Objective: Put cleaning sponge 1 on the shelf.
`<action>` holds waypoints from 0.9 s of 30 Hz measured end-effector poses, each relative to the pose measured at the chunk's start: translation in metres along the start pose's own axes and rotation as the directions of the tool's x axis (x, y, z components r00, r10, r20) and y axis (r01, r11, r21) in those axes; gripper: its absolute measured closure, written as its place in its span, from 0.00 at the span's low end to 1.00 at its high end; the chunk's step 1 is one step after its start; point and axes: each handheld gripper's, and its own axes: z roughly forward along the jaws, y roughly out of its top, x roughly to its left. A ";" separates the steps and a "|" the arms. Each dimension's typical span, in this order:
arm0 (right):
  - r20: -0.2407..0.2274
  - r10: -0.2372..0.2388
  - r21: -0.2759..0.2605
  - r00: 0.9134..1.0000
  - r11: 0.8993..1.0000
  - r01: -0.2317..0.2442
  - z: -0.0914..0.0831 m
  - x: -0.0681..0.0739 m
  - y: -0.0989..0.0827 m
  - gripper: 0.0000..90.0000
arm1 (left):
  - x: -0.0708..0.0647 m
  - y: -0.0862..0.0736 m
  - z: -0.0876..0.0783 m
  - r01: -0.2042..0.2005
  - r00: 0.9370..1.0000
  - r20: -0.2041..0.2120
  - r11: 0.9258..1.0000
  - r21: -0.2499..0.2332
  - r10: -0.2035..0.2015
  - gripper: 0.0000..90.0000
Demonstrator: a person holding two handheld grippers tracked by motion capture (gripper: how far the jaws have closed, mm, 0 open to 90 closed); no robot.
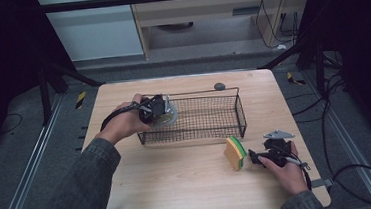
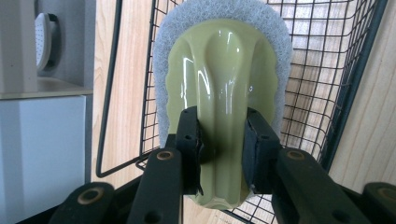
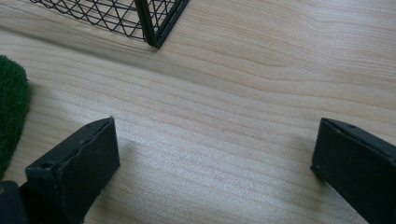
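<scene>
On a pale wooden table (image 1: 180,185) a person works with a black two-jaw gripper in each hand. The left gripper (image 2: 219,149) has its jaws pressed against the raised spine of a glossy olive-green plastic scrubber with a white fibrous pad around its rim (image 2: 224,70). In the left gripper view the two black pads (image 2: 189,140) squeeze the green ridge from either side, and the white pad spreads out behind it. The scrubber is held over the left end of a rectangular black wire-mesh basket (image 1: 209,115), whose mesh and rim run behind and beside the scrubber. In the high view the left gripper (image 1: 154,108) sits at the basket's left end wall, with the scrubber (image 1: 168,115) just inside the rim; whether it touches the basket floor cannot be told.

The right gripper (image 1: 256,157) lies low near the table's right front part, held by the person's right hand (image 1: 285,169). Its jaws stand wide apart with nothing between them; the right gripper view shows bare wood between the two black fingertips (image 3: 88,154). Just beside it, toward the left, a yellow sponge with a green scouring layer (image 1: 235,152) stands on edge on the table, in front of the basket's right corner. Its green edge (image 3: 11,107) shows at the left border of the right gripper view, close to one jaw but apart from it.

A small grey rounded object (image 1: 219,86) lies behind the basket's far rim.
</scene>
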 end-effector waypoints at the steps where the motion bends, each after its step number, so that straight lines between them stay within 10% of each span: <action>1: 0.000 0.000 0.000 1.000 1.000 0.000 0.000 0.000 0.000 0.01 | 0.000 0.000 0.002 0.003 1.000 0.003 1.000 -0.005 -0.003 0.78; 27: 0.000 0.000 0.000 1.000 1.000 0.000 0.000 0.000 0.000 0.01 | -0.007 -0.001 0.036 0.019 0.995 0.096 0.999 0.027 -0.021 0.78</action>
